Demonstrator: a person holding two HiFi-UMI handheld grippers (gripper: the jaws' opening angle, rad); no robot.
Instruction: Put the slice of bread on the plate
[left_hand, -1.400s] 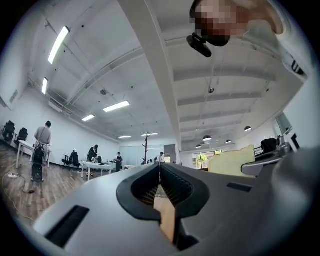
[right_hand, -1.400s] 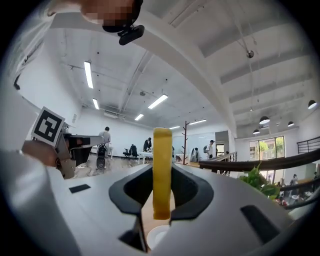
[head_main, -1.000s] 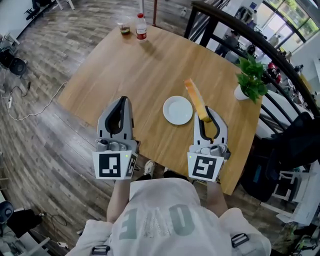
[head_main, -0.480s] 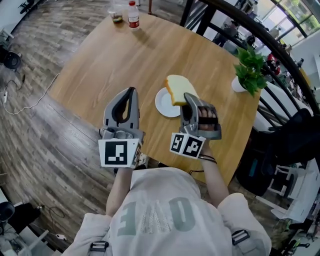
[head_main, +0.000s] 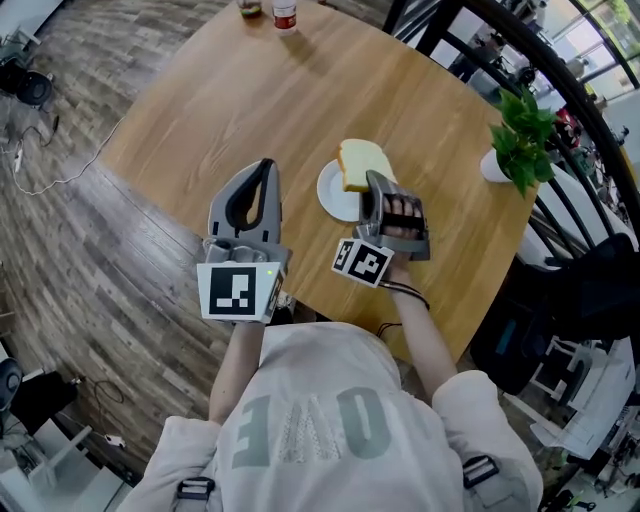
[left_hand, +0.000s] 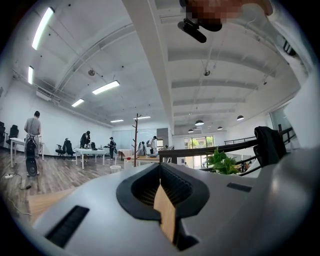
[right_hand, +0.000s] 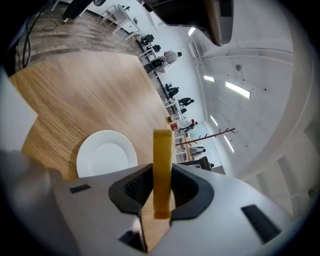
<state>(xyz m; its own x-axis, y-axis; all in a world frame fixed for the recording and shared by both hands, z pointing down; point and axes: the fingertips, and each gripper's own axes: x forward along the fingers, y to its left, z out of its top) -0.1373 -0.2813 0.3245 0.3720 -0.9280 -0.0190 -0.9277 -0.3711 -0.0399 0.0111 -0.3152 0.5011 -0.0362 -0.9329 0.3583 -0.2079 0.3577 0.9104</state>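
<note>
Bread slice (head_main: 362, 163) clamped in the right claw (head_main: 373, 183) — poised over the plate (head_main: 330, 192).
Plate lies just ahead of it, ready for the drop; left claw (head_main: 264, 166) closed, empty.

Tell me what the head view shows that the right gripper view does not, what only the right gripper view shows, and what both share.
Only the head view shows the left tongs, the potted plant and the person's shirt. Only the right gripper view shows the slice of bread edge-on, clamped between the jaws of the right tongs, plus a coat stand and ceiling lights far off. Both show the bread, the right tongs, the white plate and the wooden table.
</note>
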